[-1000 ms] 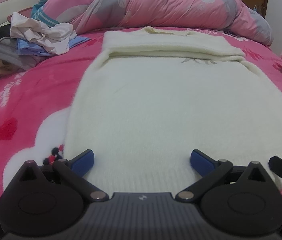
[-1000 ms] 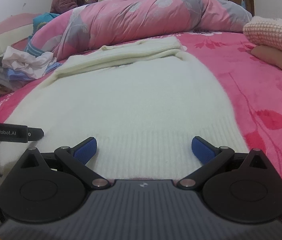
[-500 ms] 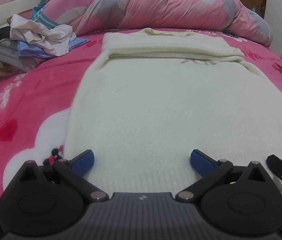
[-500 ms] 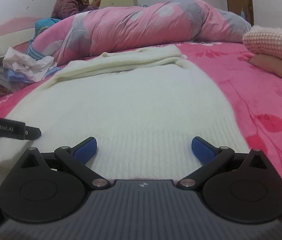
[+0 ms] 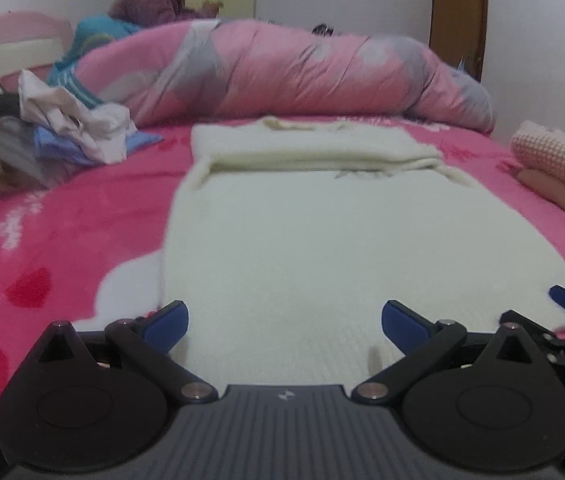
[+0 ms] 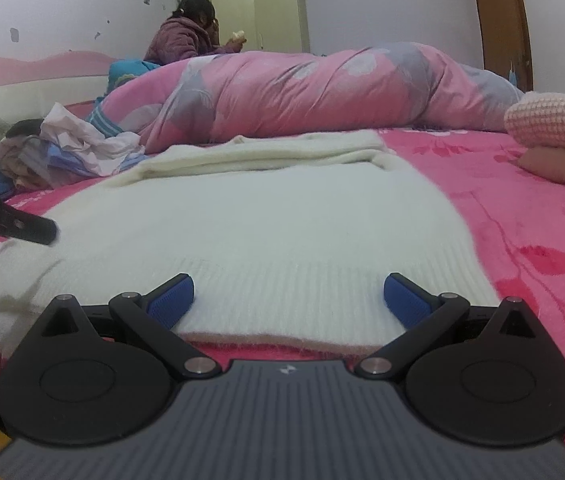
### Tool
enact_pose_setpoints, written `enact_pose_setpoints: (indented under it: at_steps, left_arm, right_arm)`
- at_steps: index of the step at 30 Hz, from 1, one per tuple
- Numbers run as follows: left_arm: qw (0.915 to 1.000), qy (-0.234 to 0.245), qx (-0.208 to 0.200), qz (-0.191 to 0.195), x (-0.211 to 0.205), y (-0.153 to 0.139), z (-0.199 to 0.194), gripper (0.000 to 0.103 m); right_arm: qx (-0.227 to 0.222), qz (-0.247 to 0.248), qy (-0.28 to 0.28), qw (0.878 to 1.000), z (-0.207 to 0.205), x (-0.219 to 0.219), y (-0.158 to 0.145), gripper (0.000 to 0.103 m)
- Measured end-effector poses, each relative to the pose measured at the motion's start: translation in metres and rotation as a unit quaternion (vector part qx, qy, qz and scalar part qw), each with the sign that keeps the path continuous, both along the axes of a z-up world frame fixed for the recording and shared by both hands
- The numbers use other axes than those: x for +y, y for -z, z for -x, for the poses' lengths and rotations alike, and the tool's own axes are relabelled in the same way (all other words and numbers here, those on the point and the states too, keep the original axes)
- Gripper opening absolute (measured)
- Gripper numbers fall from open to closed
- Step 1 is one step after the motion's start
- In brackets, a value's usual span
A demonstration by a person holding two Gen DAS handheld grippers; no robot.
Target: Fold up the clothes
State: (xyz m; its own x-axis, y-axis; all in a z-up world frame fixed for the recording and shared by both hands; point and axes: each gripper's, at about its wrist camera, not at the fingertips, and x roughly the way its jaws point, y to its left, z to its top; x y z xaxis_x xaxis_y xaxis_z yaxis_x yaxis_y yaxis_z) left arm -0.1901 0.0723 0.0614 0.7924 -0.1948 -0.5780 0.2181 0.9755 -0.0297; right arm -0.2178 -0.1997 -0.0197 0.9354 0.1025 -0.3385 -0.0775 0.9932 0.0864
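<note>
Rolled pink quilt (image 6: 322, 96) across pink bedspread (image 6: 522, 208); seated person (image 6: 186, 36) behind; wardrobe (image 6: 258, 12) beyond.

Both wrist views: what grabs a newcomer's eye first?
The cream sweater spread flat down the middle of the pink bedspread, its far end folded over, with the open left gripper and open right gripper at its ribbed near hem. Behind it a rolled pink quilt spans the bed, a heap of unfolded clothes lies at the left, and a person sits beyond.
</note>
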Motion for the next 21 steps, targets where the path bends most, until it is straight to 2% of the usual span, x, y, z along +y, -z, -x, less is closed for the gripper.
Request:
enact_pose_setpoints:
  at_steps: [4, 11, 17, 21]
  left_arm:
    - [0.9998, -0.012, 0.007, 0.017, 0.004, 0.005, 0.010, 0.103]
    - [1.0000, -0.005, 0.004, 0.007, 0.008, 0.007, 0.018, 0.103]
    - [0.9989, -0.037, 0.000, 0.029, 0.030, 0.008, 0.019, 0.101]
    - [0.9976, -0.043, 0.016, 0.051, 0.043, 0.012, 0.016, 0.087]
  right_arm:
    - [-0.006, 0.004, 0.001, 1.000, 0.001, 0.001, 0.002, 0.102]
    - [-0.008, 0.005, 0.001, 1.000, 0.002, 0.002, 0.002, 0.102]
    - [-0.009, 0.007, 0.004, 1.000, 0.003, 0.004, 0.003, 0.102]
    - [-0.009, 0.010, 0.008, 1.000, 0.002, 0.007, 0.003, 0.102]
